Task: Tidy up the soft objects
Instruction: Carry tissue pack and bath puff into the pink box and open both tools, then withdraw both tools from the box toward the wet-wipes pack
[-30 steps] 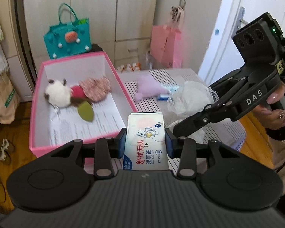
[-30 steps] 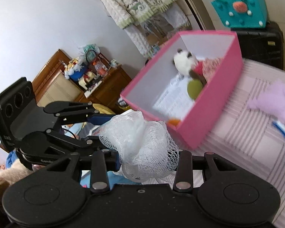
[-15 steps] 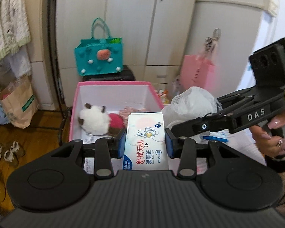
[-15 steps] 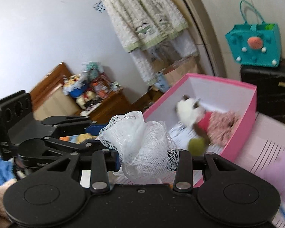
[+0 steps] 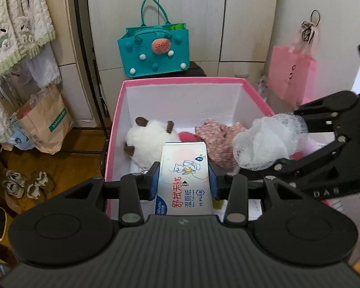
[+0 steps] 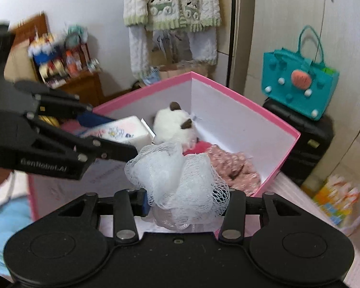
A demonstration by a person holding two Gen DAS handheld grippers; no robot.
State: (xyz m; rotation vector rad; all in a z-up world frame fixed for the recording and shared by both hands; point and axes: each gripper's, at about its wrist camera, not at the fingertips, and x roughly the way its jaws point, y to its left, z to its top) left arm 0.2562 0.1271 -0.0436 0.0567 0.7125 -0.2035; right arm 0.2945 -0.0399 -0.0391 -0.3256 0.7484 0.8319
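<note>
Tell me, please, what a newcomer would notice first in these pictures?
The pink box in the middle, with a white plush toy lying inside. Over it, the left gripper clamps a wipes pack, and the right gripper, its jaws just opening, has a white mesh puff between them. A teal bag stands behind.

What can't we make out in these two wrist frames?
- Box floor, left wrist view: near part hidden behind the wipes pack and left hand-held gripper.
- Right hand-held gripper pads, right wrist view: buried in the mesh sponge.
- Shelf items, right wrist view: blurred.
</note>
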